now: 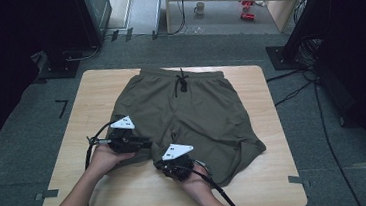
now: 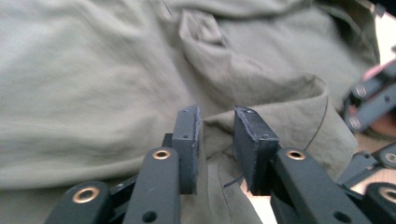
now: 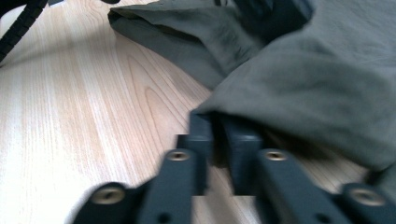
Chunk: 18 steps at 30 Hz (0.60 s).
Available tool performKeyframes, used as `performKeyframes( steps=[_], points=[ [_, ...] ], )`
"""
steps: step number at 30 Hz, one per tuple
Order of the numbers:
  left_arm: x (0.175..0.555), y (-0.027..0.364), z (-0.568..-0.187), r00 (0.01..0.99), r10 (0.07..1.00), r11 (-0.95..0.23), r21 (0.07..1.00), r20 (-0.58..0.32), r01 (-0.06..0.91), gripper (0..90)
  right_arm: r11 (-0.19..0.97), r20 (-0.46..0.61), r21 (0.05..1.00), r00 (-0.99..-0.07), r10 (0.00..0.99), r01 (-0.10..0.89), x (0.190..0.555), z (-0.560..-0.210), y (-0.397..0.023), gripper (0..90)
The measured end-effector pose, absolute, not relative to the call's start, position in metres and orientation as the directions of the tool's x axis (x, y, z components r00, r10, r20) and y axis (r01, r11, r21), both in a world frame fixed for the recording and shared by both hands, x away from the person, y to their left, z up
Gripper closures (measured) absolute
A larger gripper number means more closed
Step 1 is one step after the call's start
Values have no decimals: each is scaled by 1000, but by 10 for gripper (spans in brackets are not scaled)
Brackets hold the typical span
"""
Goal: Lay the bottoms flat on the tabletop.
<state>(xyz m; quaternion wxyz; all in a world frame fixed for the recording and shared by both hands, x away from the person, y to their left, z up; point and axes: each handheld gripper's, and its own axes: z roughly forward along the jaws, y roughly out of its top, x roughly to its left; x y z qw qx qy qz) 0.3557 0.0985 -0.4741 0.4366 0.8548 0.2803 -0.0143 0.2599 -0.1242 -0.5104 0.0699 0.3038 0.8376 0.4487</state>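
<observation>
We see olive shorts (image 1: 192,114) spread flat on the wooden table (image 1: 277,175), waistband at the far side. Our left gripper (image 2: 216,149) sits at the near left leg, its jaws narrowly parted with a fold of hem cloth between them, not pressed. Our right gripper (image 3: 218,149), just right of it, has its jaws closed on the near hem.

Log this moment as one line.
left hand-held gripper: open around shorts hem | right hand-held gripper: shut on shorts leg edge | table: wooden
</observation>
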Motion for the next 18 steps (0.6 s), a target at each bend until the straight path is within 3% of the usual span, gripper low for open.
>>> performKeyframes(
  steps=[7, 18],
  points=[
    [360, 123, -465, 798, 536, -351, 787, -275, 507, 689, 403, 213, 782, -812, 544, 476, 241, -493, -138, 890],
    [362, 127, -471, 774, 602, -395, 770, -195, 501, 654, 415, 251, 753, -806, 536, 511, 203, -490, -173, 863]
  ],
)
